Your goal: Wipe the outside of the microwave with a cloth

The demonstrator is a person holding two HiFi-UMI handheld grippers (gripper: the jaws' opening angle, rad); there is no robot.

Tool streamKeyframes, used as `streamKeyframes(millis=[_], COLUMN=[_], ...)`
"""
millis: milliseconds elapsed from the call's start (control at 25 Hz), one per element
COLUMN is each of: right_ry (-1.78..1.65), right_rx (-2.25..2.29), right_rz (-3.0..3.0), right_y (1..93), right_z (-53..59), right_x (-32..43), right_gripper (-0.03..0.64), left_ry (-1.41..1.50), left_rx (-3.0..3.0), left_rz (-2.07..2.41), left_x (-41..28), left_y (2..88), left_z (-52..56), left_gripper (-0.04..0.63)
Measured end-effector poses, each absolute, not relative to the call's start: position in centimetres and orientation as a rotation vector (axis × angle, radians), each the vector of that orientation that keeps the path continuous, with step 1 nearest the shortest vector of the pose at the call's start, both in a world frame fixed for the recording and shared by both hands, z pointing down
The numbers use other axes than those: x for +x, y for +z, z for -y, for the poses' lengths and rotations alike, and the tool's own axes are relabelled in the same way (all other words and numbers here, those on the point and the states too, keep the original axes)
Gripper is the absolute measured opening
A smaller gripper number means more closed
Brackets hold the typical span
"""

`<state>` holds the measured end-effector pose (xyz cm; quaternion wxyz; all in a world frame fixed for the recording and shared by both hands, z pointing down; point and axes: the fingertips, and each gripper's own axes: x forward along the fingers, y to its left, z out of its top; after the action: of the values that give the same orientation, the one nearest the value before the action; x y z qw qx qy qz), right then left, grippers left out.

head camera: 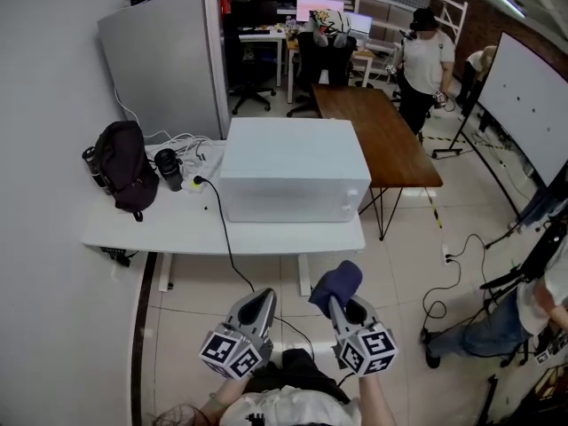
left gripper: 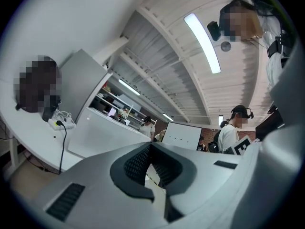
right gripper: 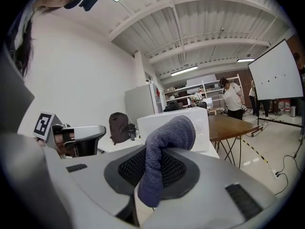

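Observation:
A white microwave (head camera: 293, 169) stands on the white table (head camera: 169, 229), seen from behind and above; it shows also in the right gripper view (right gripper: 188, 123) and in the left gripper view (left gripper: 102, 135). My right gripper (head camera: 342, 293) is shut on a dark blue cloth (head camera: 336, 283), which sticks up folded between the jaws (right gripper: 162, 159). My left gripper (head camera: 259, 302) is shut with nothing in it (left gripper: 151, 163). Both grippers hang over the floor, well short of the table's near edge.
A black backpack (head camera: 122, 165), a dark lens-like cylinder (head camera: 169, 169) and a power strip with cables (head camera: 197, 181) lie left of the microwave. A brown table (head camera: 377, 131) stands behind to the right. People stand at the back and right. A whiteboard (head camera: 532, 105) is far right.

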<state>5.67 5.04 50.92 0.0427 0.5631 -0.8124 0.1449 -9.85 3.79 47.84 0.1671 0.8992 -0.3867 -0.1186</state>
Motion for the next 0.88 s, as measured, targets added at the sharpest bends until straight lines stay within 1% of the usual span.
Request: streamKeyframes(millis=[200, 320, 600, 880], right_ry=[0.484, 0.482, 0.474, 0.507], right_rx=[1.632, 1.571, 1.523, 1.503], right_rz=[2.522, 2.538, 2.519, 2.531], right_y=[51.7, 52.2, 53.7, 53.8], right_z=[-10.7, -13.5, -18.3, -20.7], right_x=[3.0, 2.4, 3.5, 4.6], right_gripper=[0.069, 0.069, 0.064, 0.064], left_ry=[-0.36, -0.327, -0.281, -0.267], left_rx=[2.532, 2.535, 2.52, 2.534], left_rz=[1.13, 1.13, 1.129, 1.147], left_x=[-10.6, -9.5, -6.3, -4.9], left_y=[48.1, 48.6, 50.0, 49.7], left_z=[-8.7, -11.8, -18.2, -20.2], left_gripper=[-0.014, -0.014, -0.014, -0.014])
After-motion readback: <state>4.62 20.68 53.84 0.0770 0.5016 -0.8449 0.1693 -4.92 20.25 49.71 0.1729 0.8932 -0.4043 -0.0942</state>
